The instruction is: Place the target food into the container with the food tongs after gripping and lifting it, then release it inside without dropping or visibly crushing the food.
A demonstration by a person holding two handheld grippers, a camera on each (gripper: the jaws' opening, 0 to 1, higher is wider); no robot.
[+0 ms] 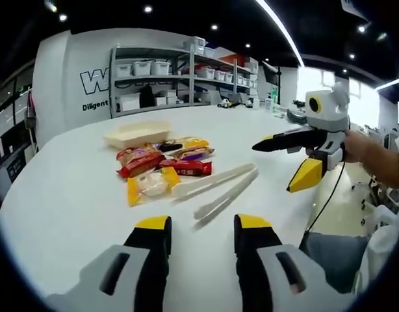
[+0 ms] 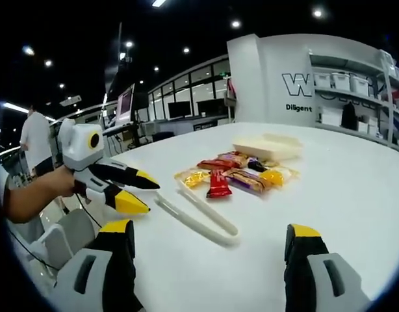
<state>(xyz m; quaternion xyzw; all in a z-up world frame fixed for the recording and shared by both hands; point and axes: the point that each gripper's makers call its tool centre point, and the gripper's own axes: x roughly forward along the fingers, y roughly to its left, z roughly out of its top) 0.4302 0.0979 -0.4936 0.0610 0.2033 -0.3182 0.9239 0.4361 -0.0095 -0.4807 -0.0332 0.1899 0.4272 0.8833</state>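
Lying untouched on the counter [image 1: 69, 201], the food tongs [image 1: 216, 188] sit just right of the snack packets [image 1: 164, 166]; both grippers [image 1: 203, 237] [image 2: 209, 244] are spread, empty. Thin, slick tongs could skid away when pinched; container [image 1: 138, 134] waits beyond.

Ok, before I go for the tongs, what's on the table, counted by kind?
Tongs: 1
Tray: 1
Snack packets: 7, as far as the overlapping pile lets me count
Total: 9
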